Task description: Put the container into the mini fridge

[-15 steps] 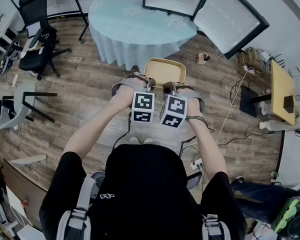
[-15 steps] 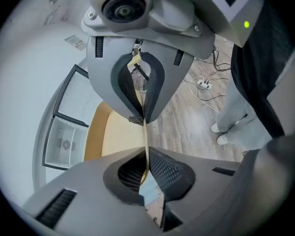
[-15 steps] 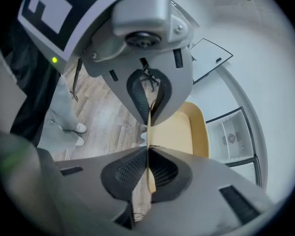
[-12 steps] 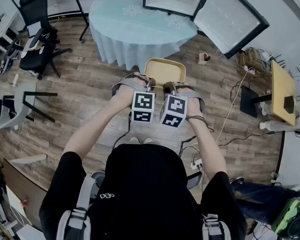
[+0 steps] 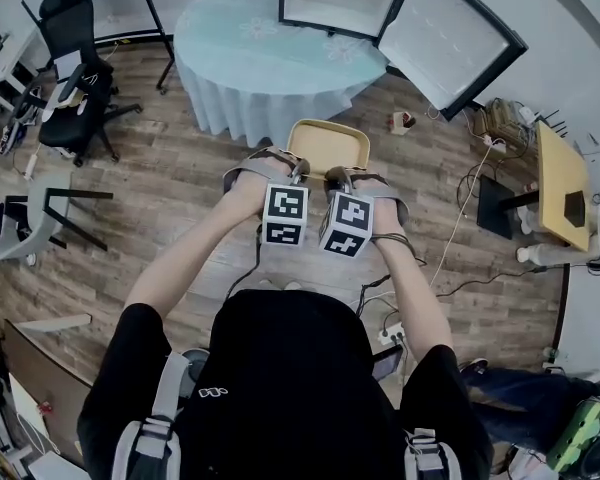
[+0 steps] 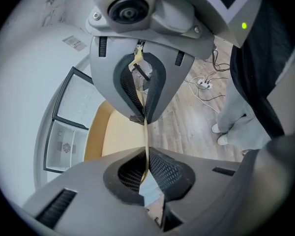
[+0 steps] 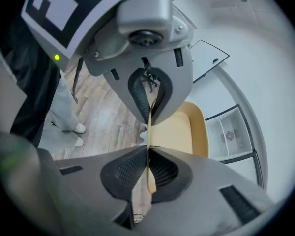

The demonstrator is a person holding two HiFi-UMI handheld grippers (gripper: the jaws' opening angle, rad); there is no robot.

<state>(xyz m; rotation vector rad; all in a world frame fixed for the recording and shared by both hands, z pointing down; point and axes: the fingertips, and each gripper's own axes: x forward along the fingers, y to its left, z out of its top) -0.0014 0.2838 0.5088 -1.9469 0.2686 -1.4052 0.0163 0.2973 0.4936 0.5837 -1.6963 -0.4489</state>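
As seen from the head view, the person stands on a wooden floor (image 5: 180, 188) with both arms stretched forward, and the yellow container (image 5: 329, 144) hangs just above the frame's centre. The left gripper (image 5: 298, 171) and the right gripper (image 5: 332, 175) sit side by side on the container's near rim, their marker cubes almost touching below it. The mini fridge (image 5: 340, 3) stands open at the top edge of the frame, well apart from the container, its door (image 5: 450, 43) swung out toward the upper right. A round table (image 5: 260, 58) under a pale blue cloth lies between container and fridge, slightly left. A black office chair (image 5: 70, 58) occupies the upper left.

In the left gripper view, the left gripper's (image 6: 146, 132) jaws stand one above the other and are clenched on the thin yellow rim, which runs as a narrow strip between the ribbed pads. The container's (image 6: 115, 136) shallow tray spreads to the left of the jaws. The fridge's (image 6: 64, 146) white interior shows at the left edge; the person's shoes (image 6: 226, 134) appear at the right.

In the right gripper view, the right gripper's (image 7: 149, 139) jaws are likewise pinched on the rim. The container (image 7: 179, 132) extends to the right of centre, and the fridge (image 7: 231, 134) lies beyond it at the right edge.
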